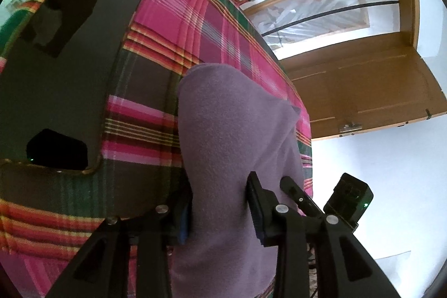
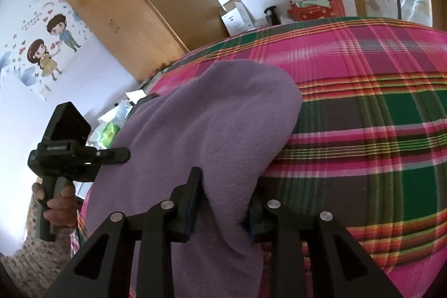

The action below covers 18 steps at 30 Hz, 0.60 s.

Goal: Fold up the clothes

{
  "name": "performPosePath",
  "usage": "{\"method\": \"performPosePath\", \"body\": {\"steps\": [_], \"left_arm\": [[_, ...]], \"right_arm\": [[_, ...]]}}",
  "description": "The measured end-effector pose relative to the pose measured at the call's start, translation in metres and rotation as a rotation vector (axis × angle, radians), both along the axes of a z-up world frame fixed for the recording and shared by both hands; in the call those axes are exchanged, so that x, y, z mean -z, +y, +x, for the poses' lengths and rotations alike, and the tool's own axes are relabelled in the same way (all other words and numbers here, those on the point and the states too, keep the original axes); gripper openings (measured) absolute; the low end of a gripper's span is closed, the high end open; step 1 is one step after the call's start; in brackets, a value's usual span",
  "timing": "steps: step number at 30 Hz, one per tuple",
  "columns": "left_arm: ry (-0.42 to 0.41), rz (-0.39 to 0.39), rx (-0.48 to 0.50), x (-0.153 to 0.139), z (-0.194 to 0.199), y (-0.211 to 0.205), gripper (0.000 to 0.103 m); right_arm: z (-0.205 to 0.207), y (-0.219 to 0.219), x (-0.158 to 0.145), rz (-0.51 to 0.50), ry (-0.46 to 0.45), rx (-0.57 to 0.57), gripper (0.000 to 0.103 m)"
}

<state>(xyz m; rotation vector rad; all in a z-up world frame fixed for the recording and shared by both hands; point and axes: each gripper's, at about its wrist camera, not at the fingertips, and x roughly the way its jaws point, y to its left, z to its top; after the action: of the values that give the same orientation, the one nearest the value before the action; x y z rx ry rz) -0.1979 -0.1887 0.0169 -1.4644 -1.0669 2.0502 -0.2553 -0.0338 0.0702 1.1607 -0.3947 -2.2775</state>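
The purple cloth (image 1: 232,116) lies on a bed covered by a plaid blanket (image 1: 223,18). The near end of the cloth passes between the jaws of both grippers. The left gripper (image 1: 220,211) has its jaws on both sides of the cloth, but I cannot tell if the pads press on it. The right gripper (image 2: 223,203) is the same: the cloth fills the gap, and a real grip is not clear. A hand (image 2: 60,210) holds the left gripper's handle.
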Motion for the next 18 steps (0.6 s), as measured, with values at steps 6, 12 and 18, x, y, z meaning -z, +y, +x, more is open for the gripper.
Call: {"method": "performPosePath", "body": {"steps": [6,12,18], "left_arm": [[0.057,-0.102,-0.051,-0.019,0.016,-0.003,0.037],[0.079,-0.189,-0.074,-0.033,0.04,-0.003,0.037],[0.076,-0.242,-0.098,-0.042,0.061,0.0,0.037]], "right_arm": [[0.005,0.003,-0.002,0.024,0.012,0.018,0.034],[0.021,0.002,-0.01,0.093,0.054,0.046,0.036],[0.041,0.002,-0.018,0.166,0.098,0.075,0.036]]}}
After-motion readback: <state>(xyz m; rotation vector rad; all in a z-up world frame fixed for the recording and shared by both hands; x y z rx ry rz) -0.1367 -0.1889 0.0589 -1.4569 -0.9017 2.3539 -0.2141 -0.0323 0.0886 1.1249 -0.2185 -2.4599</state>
